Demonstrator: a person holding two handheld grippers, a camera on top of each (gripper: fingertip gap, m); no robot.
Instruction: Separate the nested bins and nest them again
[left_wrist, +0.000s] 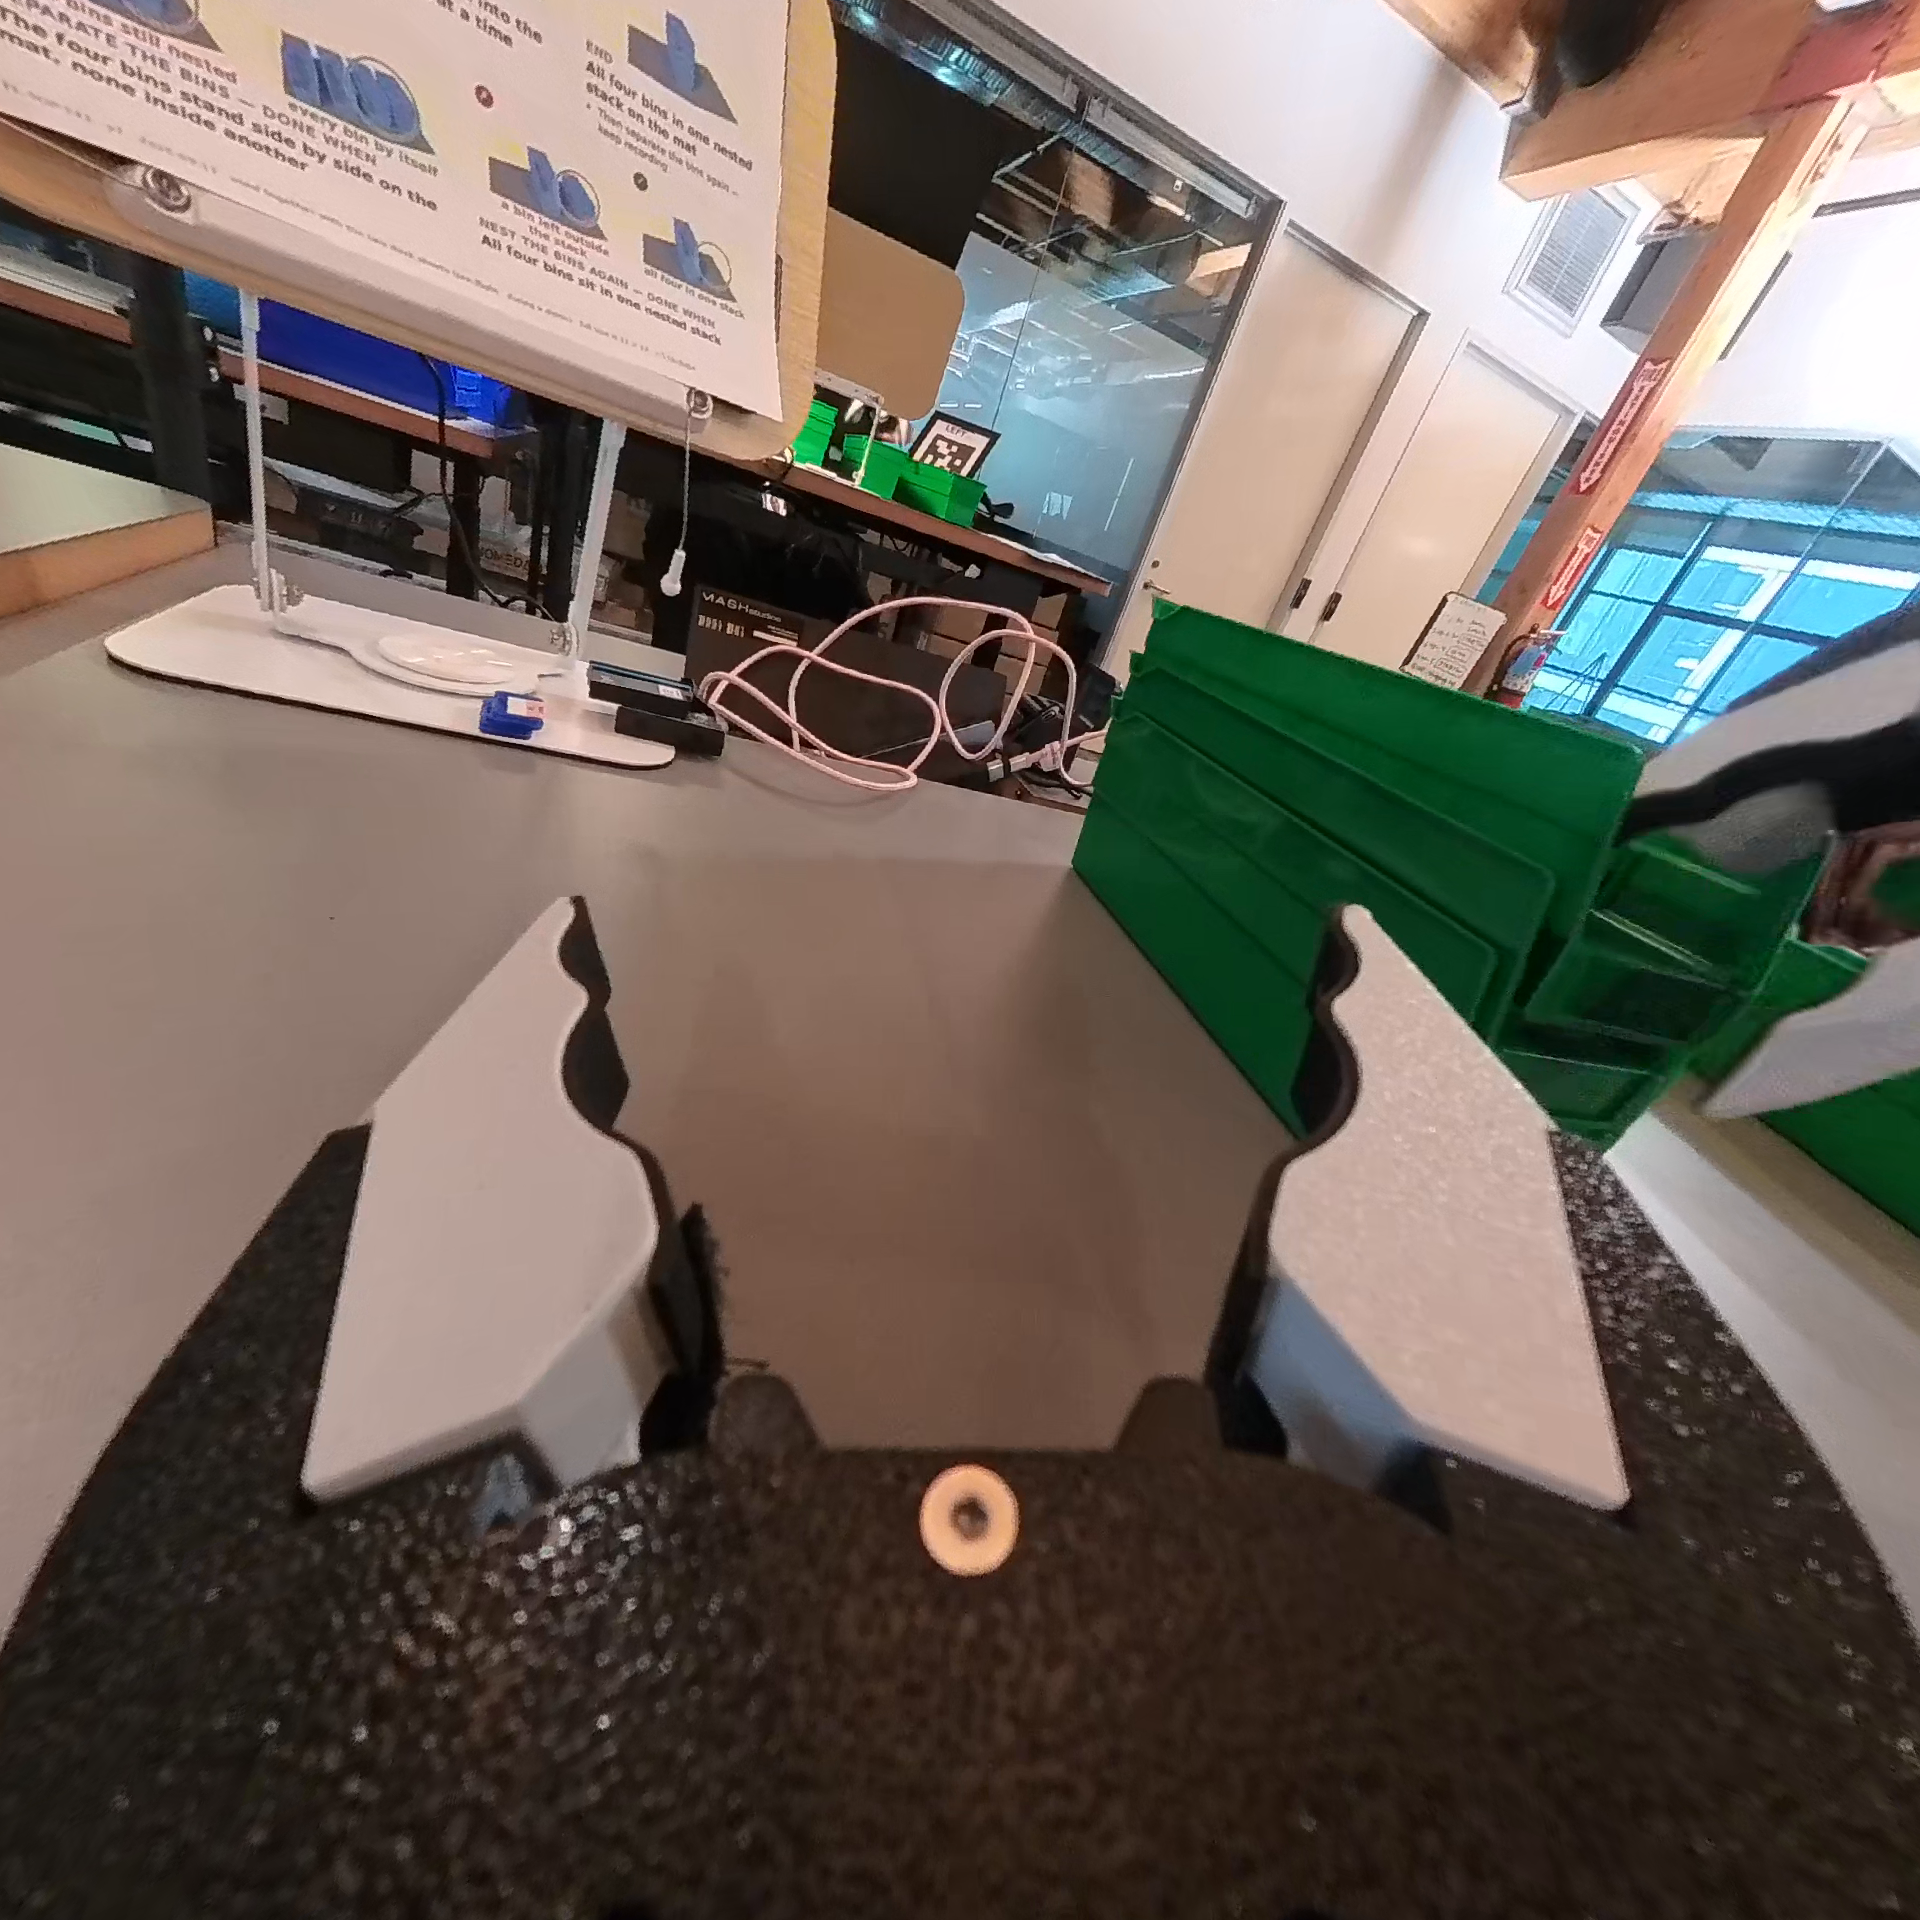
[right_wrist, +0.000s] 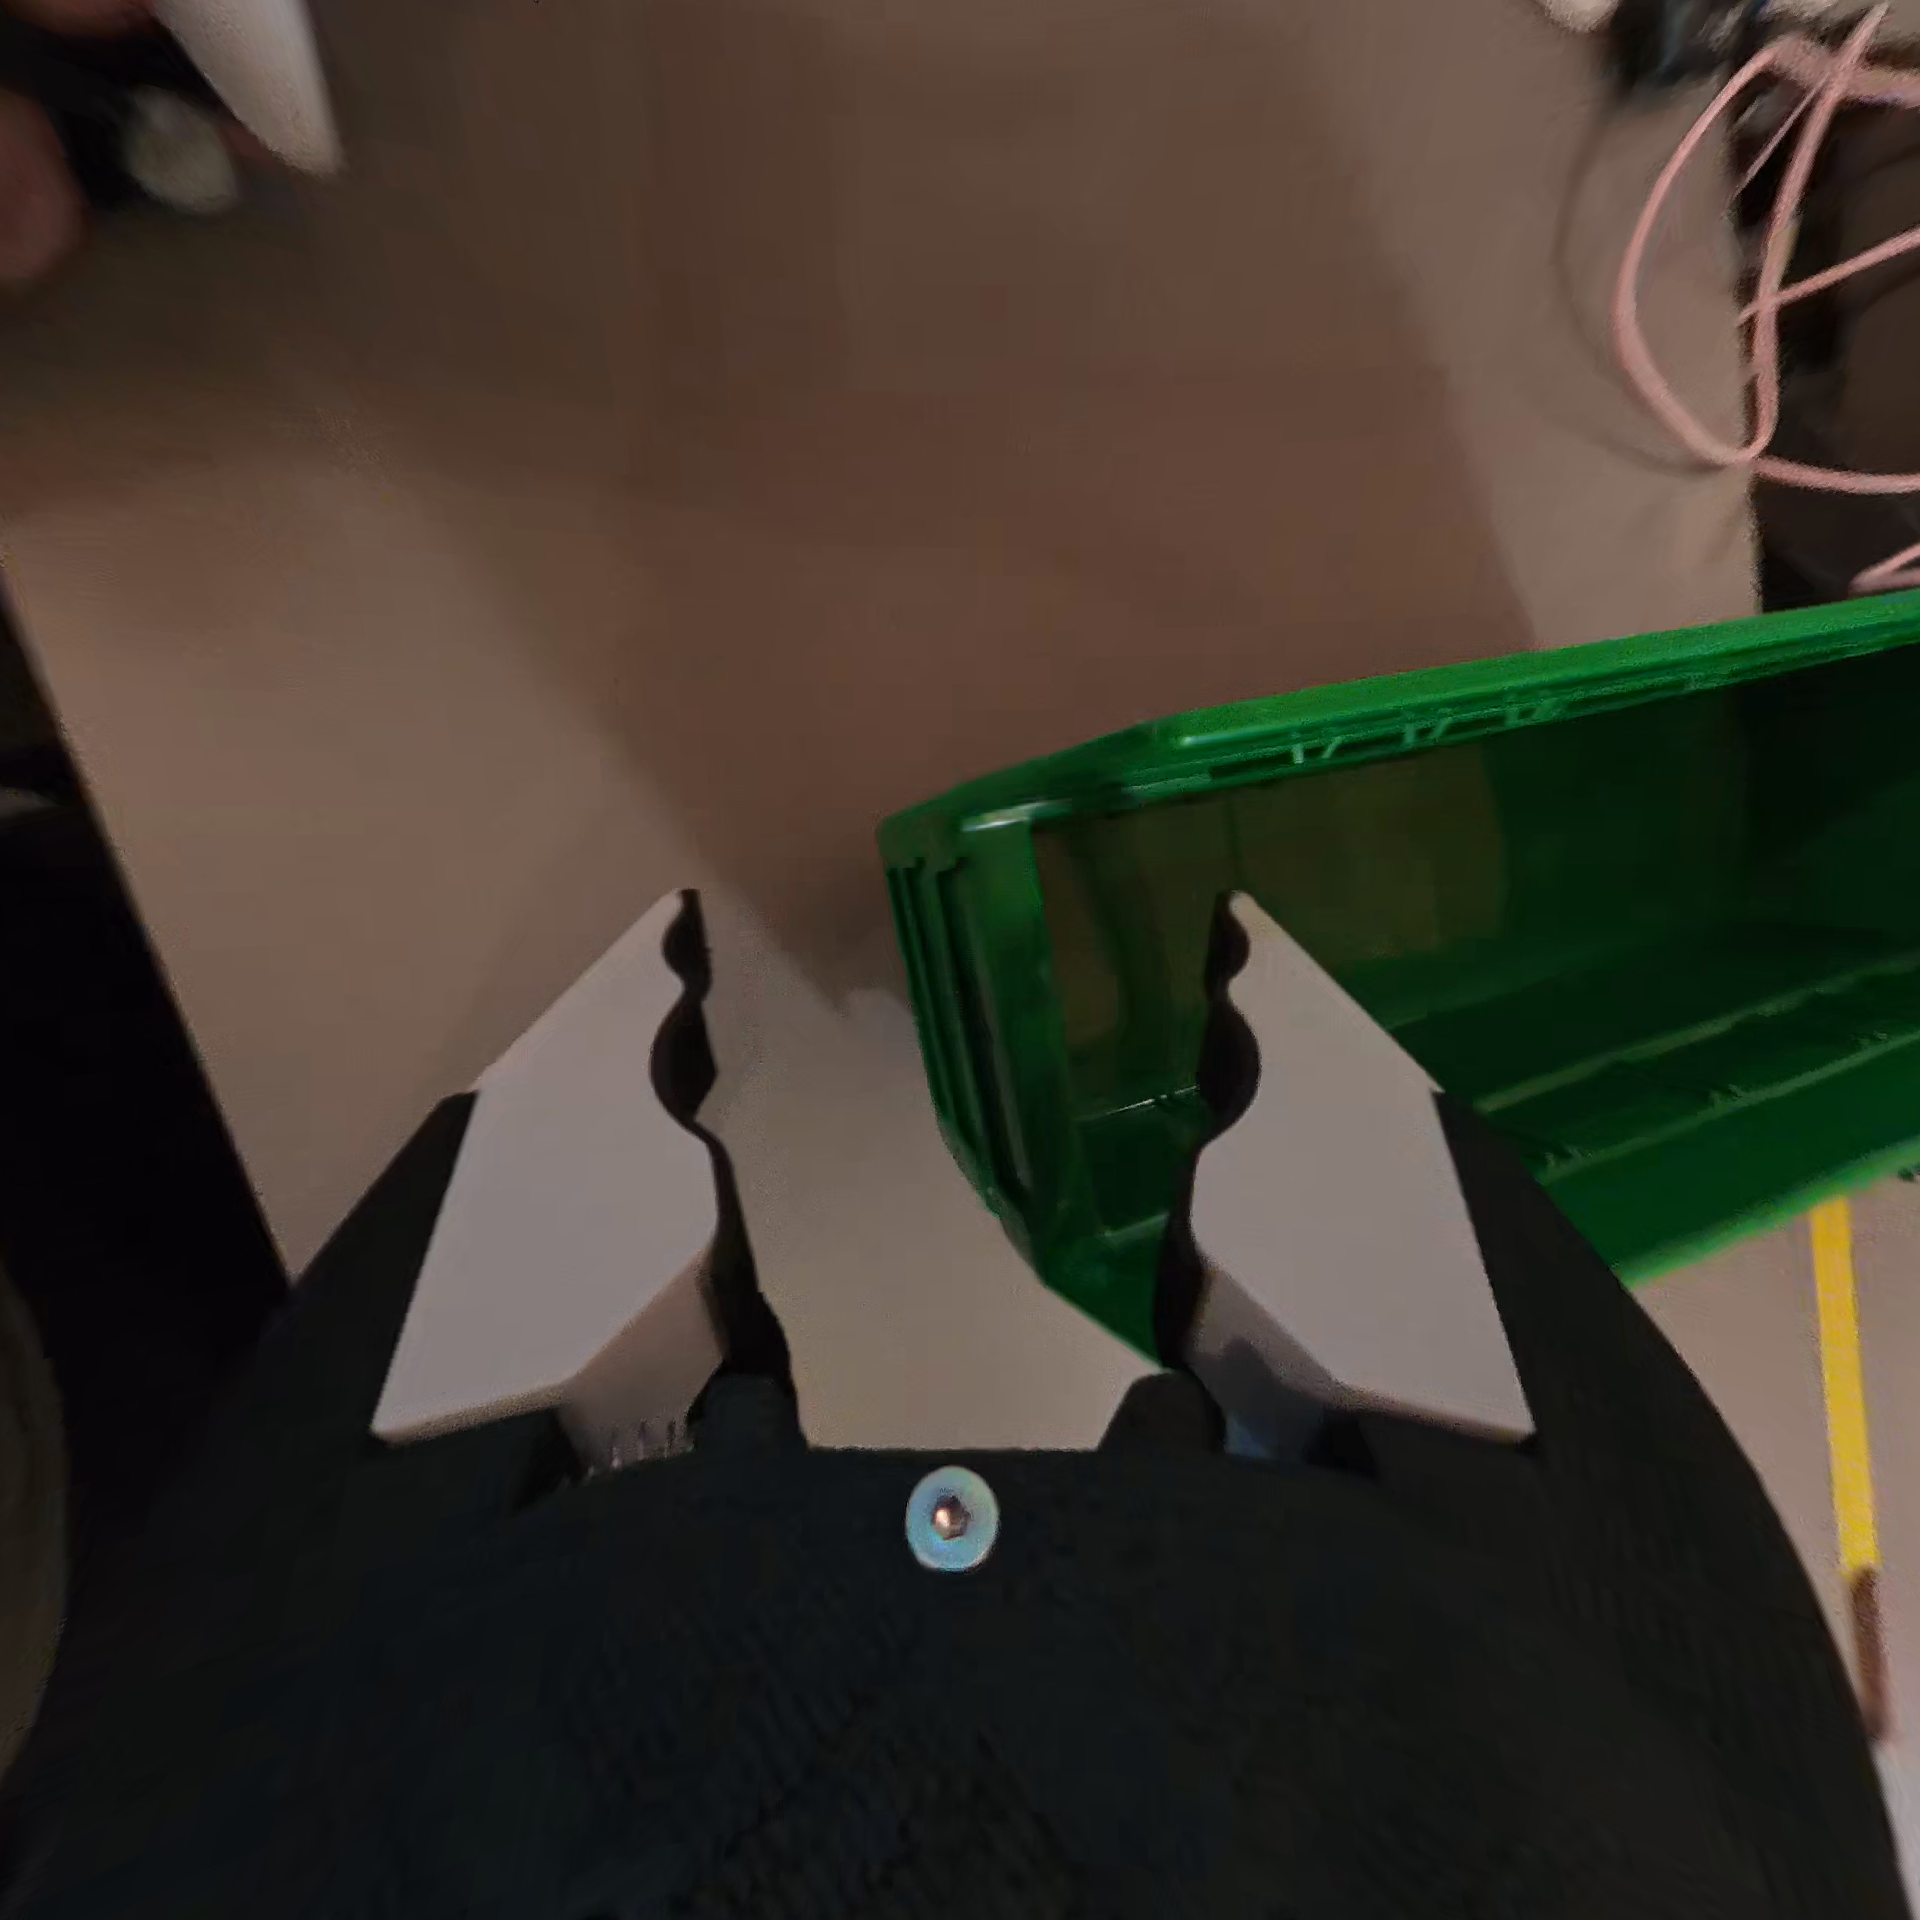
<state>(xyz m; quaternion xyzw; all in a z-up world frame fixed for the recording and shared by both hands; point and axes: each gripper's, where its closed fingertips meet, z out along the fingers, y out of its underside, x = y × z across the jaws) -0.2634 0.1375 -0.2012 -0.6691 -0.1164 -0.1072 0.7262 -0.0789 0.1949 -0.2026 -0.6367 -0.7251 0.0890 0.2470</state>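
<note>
Room: white walls, pale doors (left_wrist: 1340, 436), a glass partition (left_wrist: 1049, 312), a slanted wooden post (left_wrist: 1704, 343) at the far right, blue-tinted windows (left_wrist: 1704, 613) behind it. A second work table (left_wrist: 935, 530) far behind the bins carries more green boxes (left_wrist: 914, 473) and a black-and-white marker card (left_wrist: 954, 449).

Surface: a grey mat (left_wrist: 312, 894) covers the near table, matte and bare over most of its spread. A strip of yellow tape (right_wrist: 1844, 1392) runs along it on the near side of the bins, seen from the right wrist view.

Green bins (left_wrist: 1340, 862): the nested stack stands on the mat at the right, the ribbed wall of the outermost one facing the left camera. Seen from above (right wrist view), the top bin's open mouth and rim (right_wrist: 1434, 727) are plain; how many are nested I cannot tell.

Left of the bins, at the mat's far edge: a white stand (left_wrist: 343, 665) holding a printed instruction sheet (left_wrist: 499, 156), then a coil of pink cable (left_wrist: 883, 686), then small black and blue gadgets (left_wrist: 665, 717) just beside the stand's base.

Left tongs (left_wrist: 961, 935): spread wide, nothing between them, low over bare mat just left of the bins.

Right tongs (right_wrist: 956, 914): spread wide above the bins' front corner, one finger (right_wrist: 1320, 1195) over the mouth, the other out over the mat; gripping nothing (contact with the rim is unclear).
</note>
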